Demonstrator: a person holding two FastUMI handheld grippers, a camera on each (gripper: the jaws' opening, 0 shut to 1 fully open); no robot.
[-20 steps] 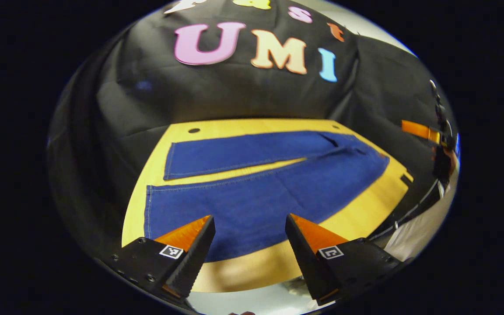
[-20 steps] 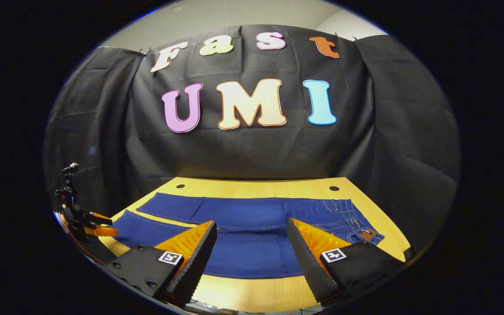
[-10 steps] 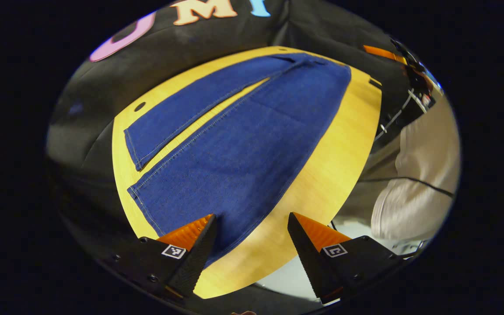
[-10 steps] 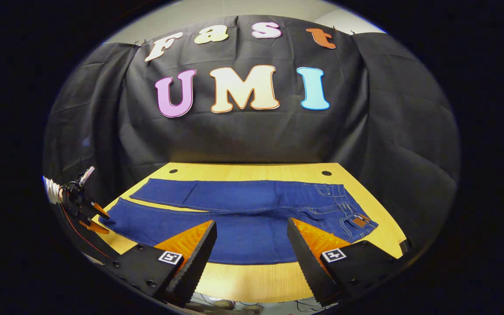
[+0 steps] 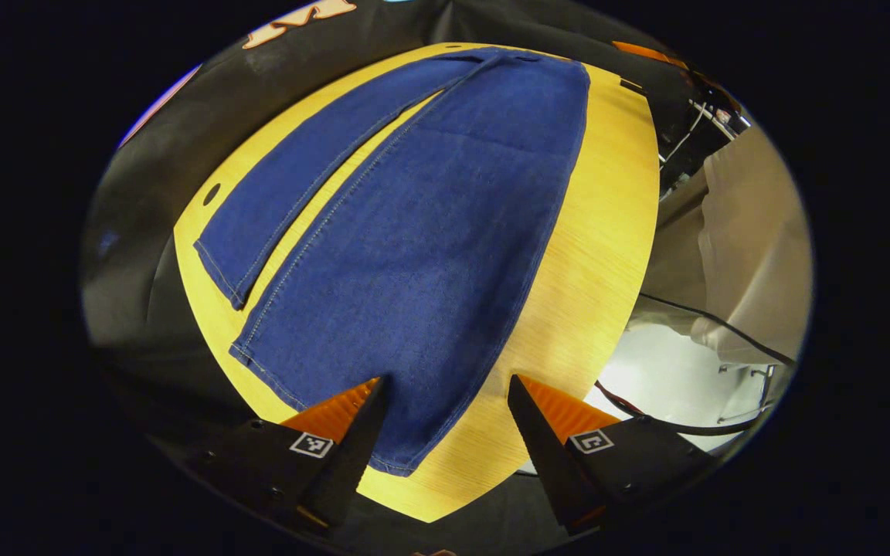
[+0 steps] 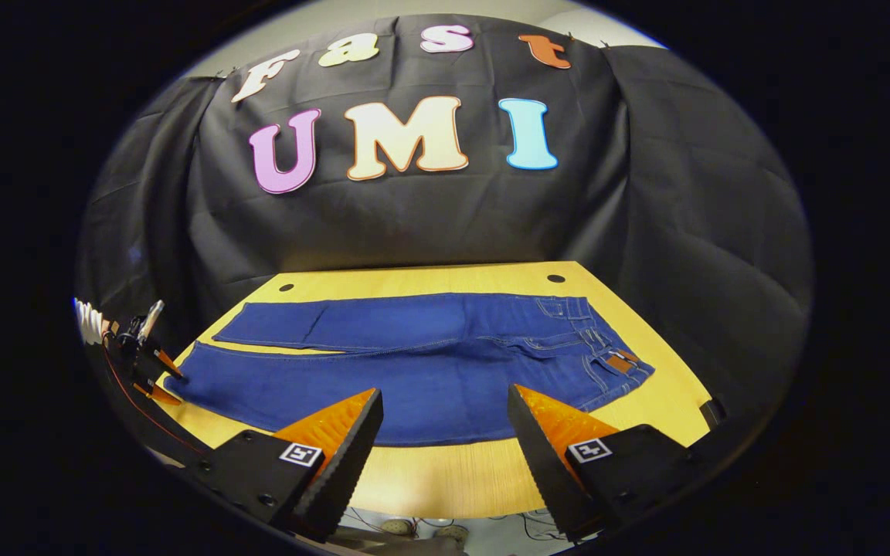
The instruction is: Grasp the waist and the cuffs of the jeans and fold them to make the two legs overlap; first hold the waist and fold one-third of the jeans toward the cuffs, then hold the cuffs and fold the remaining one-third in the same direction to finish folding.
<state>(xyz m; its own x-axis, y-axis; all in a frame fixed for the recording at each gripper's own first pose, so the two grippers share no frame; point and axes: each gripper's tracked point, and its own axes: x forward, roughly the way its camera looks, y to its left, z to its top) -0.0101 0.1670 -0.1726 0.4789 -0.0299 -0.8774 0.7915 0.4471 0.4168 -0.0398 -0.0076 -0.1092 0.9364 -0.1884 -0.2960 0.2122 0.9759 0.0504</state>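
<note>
Blue jeans (image 5: pixel 429 232) lie flat on the yellow wooden table (image 5: pixel 592 255), legs slightly apart. In the left gripper view the near leg's cuff (image 5: pixel 321 394) lies just ahead of my left gripper (image 5: pixel 445 382), which is open and holds nothing. The far leg's cuff (image 5: pixel 217 266) is off to the left and the waist (image 5: pixel 538 58) is at the far end. In the right gripper view the jeans (image 6: pixel 414 378) stretch across the table (image 6: pixel 453 479), with the waist (image 6: pixel 615 363) at the right. My right gripper (image 6: pixel 445 394) hovers open above the front edge, and the left gripper (image 6: pixel 153 369) shows small by the cuffs.
Two round holes (image 6: pixel 556 278) (image 6: pixel 286 287) sit near the table's back edge, and a black clamp (image 6: pixel 711 409) at its right corner. A person's light clothing (image 5: pixel 754 232) and a black cable (image 5: pixel 723 332) are beside the table. The booth's black cloth closes the back and sides.
My left gripper has swung down and in toward the near leg's cuff, which now reaches between its fingers. The right gripper has tilted slightly downward. The jeans have not moved.
</note>
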